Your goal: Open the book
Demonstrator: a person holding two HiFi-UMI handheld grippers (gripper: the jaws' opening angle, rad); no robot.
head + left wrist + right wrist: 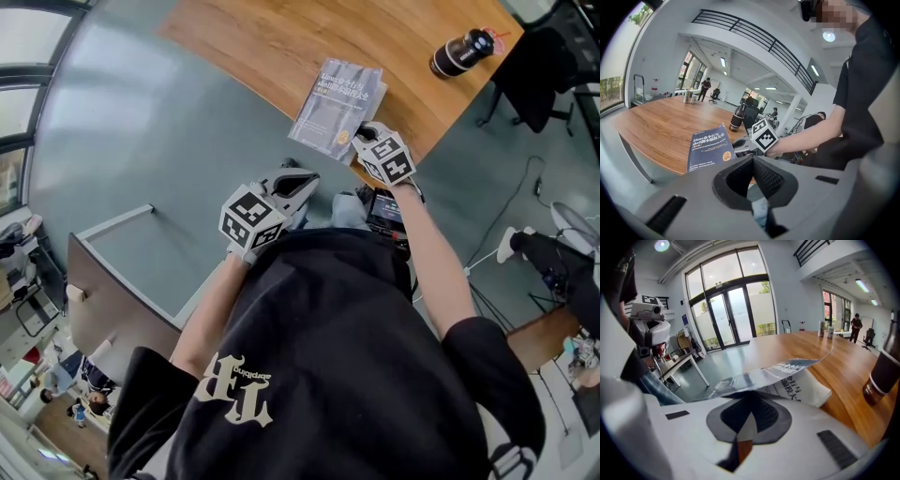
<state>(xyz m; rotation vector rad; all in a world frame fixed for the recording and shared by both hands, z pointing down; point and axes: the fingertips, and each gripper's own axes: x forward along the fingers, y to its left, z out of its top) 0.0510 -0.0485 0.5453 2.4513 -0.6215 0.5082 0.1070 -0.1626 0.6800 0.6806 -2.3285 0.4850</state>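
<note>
right gripper (363, 139) has the book (336, 94) cover pinched at its 5 o'clock corner, so peel toward 9 slowly (left gripper (300, 180) pressed together, empty).

The tabletop (281, 37) crosses the upper middle of the head view, its near edge slanting from upper left down to the right. The book (336, 94) lies on it at that near edge, in the upper centre. A bottle (461, 53) stands on the same tabletop at the upper right, well apart from the book. The right tool (364, 139) sits at the book's lower right corner, its jaws closed on the cover, which is raised above the pages. The left tool (302, 176) hangs lower left of it, off the tabletop over the floor (141, 122), jaws together, apart from the book. A smaller table (122, 272) stands at the lower left.
</note>
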